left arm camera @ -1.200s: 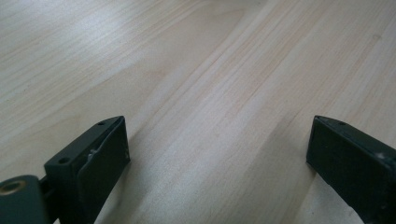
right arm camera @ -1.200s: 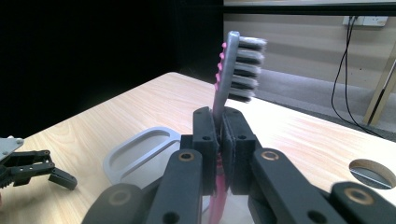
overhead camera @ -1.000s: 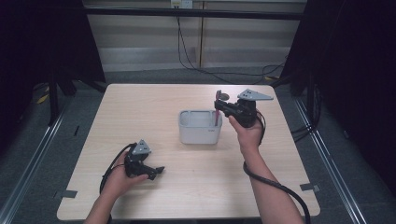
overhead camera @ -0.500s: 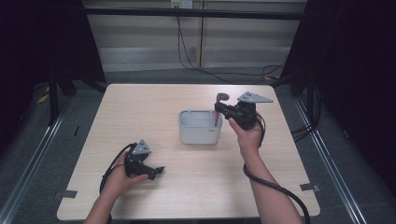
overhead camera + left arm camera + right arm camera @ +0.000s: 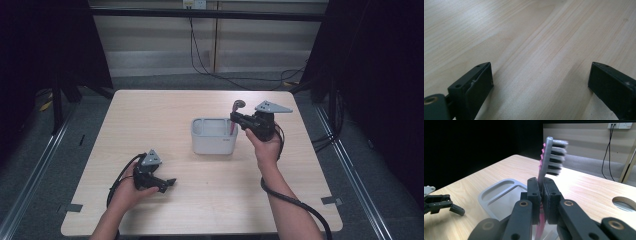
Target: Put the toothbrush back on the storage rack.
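Observation:
My right gripper [image 5: 235, 119] [image 5: 542, 192] is shut on a pink and grey toothbrush [image 5: 235, 114] [image 5: 550, 157], gripping its handle. The toothbrush stands upright with its bristled head up, and its lower end hangs over the right compartment of a white holder box [image 5: 214, 136] [image 5: 499, 192] in the middle of the table. My left gripper [image 5: 167, 184] [image 5: 541, 82] rests low on the wooden table [image 5: 150, 120] [image 5: 529, 45] at the near left, open with nothing between its jaws. It is also seen far off in the right gripper view as a small black gripper [image 5: 454, 208].
The holder box has a narrow compartment at its left and a larger one at its right. A round cable hole [image 5: 624, 203] sits in the tabletop near the right side. Dark floor and frame rails surround the table.

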A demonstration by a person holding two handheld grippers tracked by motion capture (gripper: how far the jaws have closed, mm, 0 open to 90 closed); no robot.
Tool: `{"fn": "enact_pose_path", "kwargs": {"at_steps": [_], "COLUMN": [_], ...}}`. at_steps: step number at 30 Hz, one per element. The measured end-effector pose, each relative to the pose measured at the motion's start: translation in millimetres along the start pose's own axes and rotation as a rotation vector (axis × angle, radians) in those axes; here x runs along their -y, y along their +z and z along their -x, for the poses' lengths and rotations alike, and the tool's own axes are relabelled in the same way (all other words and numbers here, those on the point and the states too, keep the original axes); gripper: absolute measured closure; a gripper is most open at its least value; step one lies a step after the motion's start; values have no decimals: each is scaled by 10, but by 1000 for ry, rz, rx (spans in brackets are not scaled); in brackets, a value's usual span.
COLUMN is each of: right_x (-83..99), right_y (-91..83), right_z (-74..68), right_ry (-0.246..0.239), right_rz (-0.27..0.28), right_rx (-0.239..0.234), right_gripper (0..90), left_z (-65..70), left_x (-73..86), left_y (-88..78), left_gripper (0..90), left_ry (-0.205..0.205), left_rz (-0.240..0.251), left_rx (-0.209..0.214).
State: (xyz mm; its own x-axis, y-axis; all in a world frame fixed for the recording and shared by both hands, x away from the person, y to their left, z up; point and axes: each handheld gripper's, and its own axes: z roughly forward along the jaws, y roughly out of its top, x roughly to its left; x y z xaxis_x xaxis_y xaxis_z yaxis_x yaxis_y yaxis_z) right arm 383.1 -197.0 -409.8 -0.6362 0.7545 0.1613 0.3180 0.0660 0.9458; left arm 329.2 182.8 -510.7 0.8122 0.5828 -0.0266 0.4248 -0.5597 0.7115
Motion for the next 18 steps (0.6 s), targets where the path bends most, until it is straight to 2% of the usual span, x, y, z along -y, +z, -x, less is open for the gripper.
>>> {"fn": "enact_pose_path", "kwargs": {"at_steps": [18], "right_x": [56], "right_y": [-15], "right_z": [5], "right_ry": [-3], "right_rz": [-1], "right_rx": [3], "right_gripper": [852], "left_z": [0], "left_x": [0], "left_y": [-1], "left_gripper": [54], "left_ry": [0], "left_rz": [-2], "left_rx": [0]}}
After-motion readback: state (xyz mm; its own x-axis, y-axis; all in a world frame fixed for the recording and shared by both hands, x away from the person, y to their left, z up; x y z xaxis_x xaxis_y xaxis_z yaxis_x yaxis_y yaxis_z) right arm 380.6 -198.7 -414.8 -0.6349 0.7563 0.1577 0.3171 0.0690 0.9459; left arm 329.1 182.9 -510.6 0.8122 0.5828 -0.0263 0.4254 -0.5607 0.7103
